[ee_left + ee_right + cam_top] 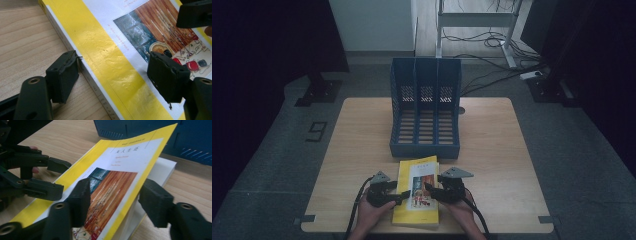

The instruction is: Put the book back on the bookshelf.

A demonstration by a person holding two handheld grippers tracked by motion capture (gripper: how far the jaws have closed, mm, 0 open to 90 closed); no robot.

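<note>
Yellow-covered book (418, 192) lies flat near the front edge of the wooden counter (492, 150), just in front of a blue three-slot file rack (426, 107), as a person works it from both sides with two hand-held tools. The left claw (113, 75) straddles the book's spine side, one jaw down beside the page block on the counter, the other over the illustrated cover; its pads stand apart and press nothing. The right claw (113, 195) sits at the opposite edge, where the front cover is lifted clear of the white pages below; its jaws bracket that raised cover edge with a gap on either side, so it too is open rather than gripping. The step in hand appears to be getting a hold on the book, probably to stand it up and file it in the rack. Next, the right claw likely needs to close on the whole thickness, not the cover alone, or the book may flop open when lifted.
</note>
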